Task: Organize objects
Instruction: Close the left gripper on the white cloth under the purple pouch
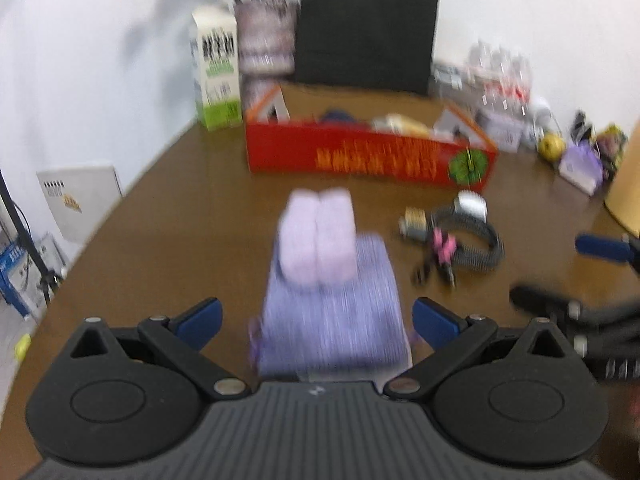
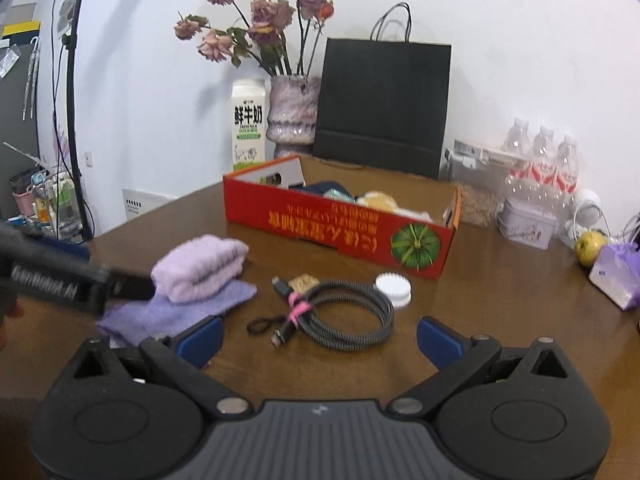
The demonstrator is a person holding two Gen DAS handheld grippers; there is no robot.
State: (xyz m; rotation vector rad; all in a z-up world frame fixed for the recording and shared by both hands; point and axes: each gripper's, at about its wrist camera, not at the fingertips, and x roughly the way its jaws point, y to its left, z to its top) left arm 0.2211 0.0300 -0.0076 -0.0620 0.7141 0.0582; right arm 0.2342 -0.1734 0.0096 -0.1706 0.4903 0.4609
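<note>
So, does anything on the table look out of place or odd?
Yes. The red box stands with its printing upside down. The folded towels, a coiled cable and a white lid lie loose on the table outside it.

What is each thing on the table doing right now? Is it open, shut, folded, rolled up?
Left tool: open, around the towels.
Right tool: open, empty.
Pale purple towel: folded, lying on the darker one.
Darker purple towel: spread flat.
Braided cable: coiled, tied with a pink band.
Red box: open, things inside.
Milk carton: upright.
Black paper bag: upright.
</note>
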